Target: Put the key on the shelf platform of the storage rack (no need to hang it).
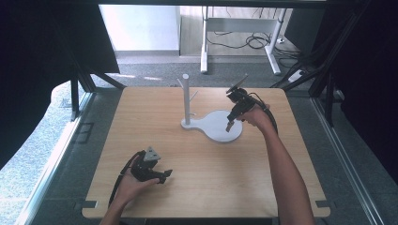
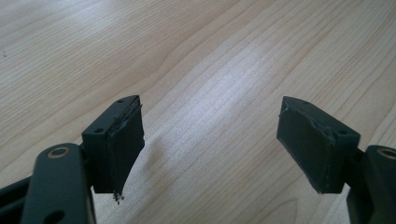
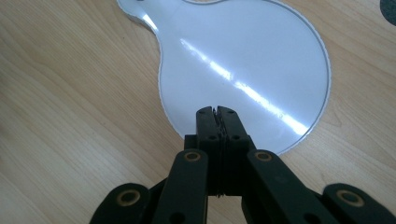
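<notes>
The left claw (image 1: 165,175) rests low on the worktop (image 1: 206,187), at about 7 o'clock from the middle of it. In the left gripper view its two pads (image 2: 122,140) stand wide apart, and between them is bare wood, nothing held. A few loose threads hang from the torn edge of the left pad.

Near the middle of the worktop stands the white stand (image 1: 215,125): a flat base with a round plate, and at its 10 o'clock end an upright post (image 1: 186,98) with small pegs near the top. No object hangs on the pegs or lies on the plate.

At about 2 o'clock, the right claw (image 1: 230,125) points down over the right part of the base. In the right gripper view its jaws are pressed fully together with nothing between them, and the tip hovers just above the near edge of the plate (image 3: 243,56); I cannot tell if it touches.

What could go wrong, in my judgement: the closed tip comes down on the smooth plate and slides, or it pushes the light base across the wood and turns the post. If the hand moves toward 10 o'clock, it could also knock the post and tip the stand. With jaws closed, it cannot grasp anything until it opens.
</notes>
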`<action>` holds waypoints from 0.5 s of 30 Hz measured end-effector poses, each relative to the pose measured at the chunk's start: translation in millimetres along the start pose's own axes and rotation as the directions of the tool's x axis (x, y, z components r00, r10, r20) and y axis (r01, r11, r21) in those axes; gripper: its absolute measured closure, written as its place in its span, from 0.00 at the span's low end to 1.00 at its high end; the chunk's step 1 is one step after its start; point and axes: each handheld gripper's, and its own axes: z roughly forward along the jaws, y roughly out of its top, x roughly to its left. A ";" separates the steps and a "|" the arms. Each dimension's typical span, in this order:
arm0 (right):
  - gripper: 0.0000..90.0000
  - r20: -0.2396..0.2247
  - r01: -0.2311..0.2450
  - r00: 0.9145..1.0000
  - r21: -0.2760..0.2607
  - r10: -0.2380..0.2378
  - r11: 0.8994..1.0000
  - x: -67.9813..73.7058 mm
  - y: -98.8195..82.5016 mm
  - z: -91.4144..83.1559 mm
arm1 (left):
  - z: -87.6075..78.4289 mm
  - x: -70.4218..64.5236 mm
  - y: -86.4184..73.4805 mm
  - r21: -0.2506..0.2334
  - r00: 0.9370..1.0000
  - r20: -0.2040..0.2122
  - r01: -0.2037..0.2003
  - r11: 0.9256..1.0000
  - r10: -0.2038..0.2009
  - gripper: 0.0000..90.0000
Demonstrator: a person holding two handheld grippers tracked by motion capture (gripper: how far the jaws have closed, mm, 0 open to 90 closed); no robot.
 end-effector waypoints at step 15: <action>0.99 0.009 -0.005 1.000 0.009 0.004 1.000 -3.0 11.1 12.4 | -0.2 0.3 0.0 0.000 1.000 0.001 0.000 1.000 0.000 0.26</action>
